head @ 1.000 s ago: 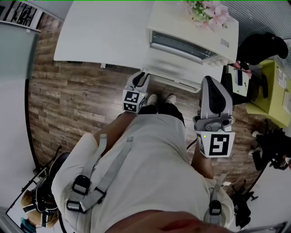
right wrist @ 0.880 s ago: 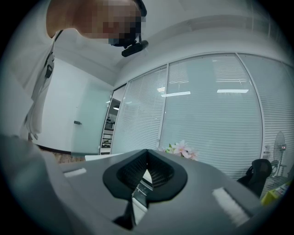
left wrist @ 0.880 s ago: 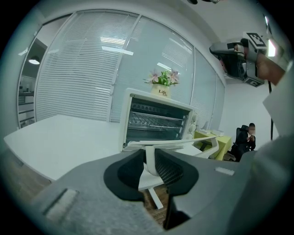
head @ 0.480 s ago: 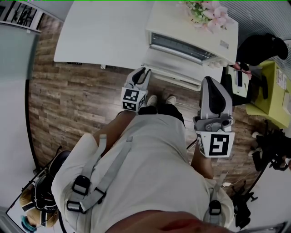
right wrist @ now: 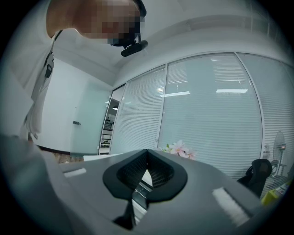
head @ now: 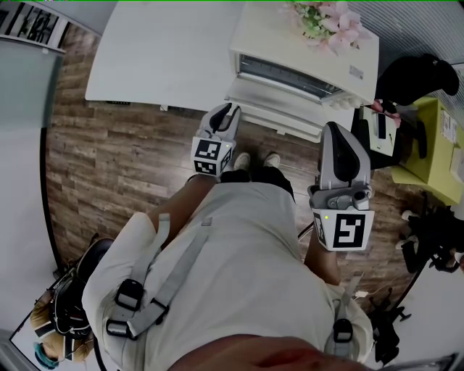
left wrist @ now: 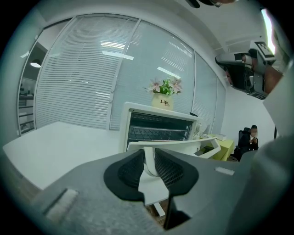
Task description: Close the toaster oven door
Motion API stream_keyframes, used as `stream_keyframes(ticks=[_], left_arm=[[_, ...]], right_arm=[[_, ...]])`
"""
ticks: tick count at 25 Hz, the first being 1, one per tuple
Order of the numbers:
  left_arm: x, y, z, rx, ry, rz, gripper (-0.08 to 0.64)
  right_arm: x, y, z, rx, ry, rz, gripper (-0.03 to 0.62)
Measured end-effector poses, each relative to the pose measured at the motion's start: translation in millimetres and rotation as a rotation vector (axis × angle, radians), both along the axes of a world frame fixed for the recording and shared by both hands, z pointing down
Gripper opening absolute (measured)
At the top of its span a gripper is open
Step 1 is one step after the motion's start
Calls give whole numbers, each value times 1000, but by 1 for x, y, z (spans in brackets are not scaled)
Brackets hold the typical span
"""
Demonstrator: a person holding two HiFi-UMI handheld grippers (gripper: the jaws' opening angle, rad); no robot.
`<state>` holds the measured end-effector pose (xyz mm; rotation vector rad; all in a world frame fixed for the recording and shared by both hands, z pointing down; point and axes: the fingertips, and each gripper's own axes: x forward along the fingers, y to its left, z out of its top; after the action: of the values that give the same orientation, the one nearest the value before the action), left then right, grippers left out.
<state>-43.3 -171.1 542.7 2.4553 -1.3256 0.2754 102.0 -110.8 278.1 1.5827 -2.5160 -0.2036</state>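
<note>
A white toaster oven (head: 304,43) stands on the white table (head: 159,51), its door (head: 290,109) let down toward me. In the left gripper view the oven (left wrist: 158,126) shows its wire rack, and the door's white handle bar (left wrist: 183,146) runs across in front. My left gripper (head: 230,110) is at the door's left front corner. Its jaws (left wrist: 149,159) are shut on the handle's left post. My right gripper (head: 335,129) hangs below the door's right end, apart from it, jaws (right wrist: 147,159) shut on nothing.
A pot of pink flowers (head: 330,22) sits on top of the oven. To the right are a yellow-green table (head: 435,145) and a seated person in dark clothes (head: 417,72). Wooden floor lies below the table's edge. Glass walls with blinds stand behind.
My left gripper has moved up and forward toward the oven with the door's handle, and the door's front edge has risen a little. The right gripper has not moved.
</note>
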Motion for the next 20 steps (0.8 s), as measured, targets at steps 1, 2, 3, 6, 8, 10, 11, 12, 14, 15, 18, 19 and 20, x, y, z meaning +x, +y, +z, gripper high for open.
stream_keyframes(ticks=[1,2,3,6,8,10,11,12,14,15,18,19,20], left_arm=[[0,-1,-2,3,0,-1,81],[0,-3,-3,6,0,-1,81],[0,-4,-5,9,0,-2,81],[1,-9,-9,15,2,-6,81],[2,-12,-11,19,1,-8,81],[3,-14,-13,23,-3,-7,81],[3,-15,-14,25,-6,-5,81],[4,-17,-15,27,-8,-4,83],[5,-19,-17,32,-8,-6,82],[5,-21,-18,34,-8,-7,83],[6,-24,-20,38,-6,-7,83],[6,-25,-21,39,-6,-6,83],[6,-26,-22,39,-5,-6,83]], right_arm=[[0,0,0,1,-1,-1,5],[0,-1,-1,2,-1,-1,5],[1,-1,-1,2,-1,-1,5],[3,-3,-1,3,-1,0,5],[5,-5,-1,3,-2,1,5],[6,-6,0,3,-3,1,5],[7,-6,0,2,-3,3,5],[8,-6,0,2,-3,4,5],[9,-8,0,2,-3,5,5],[10,-8,0,3,-4,5,5],[10,-10,0,6,-6,2,5],[10,-10,0,5,-5,3,5],[11,-10,0,4,-4,4,5]])
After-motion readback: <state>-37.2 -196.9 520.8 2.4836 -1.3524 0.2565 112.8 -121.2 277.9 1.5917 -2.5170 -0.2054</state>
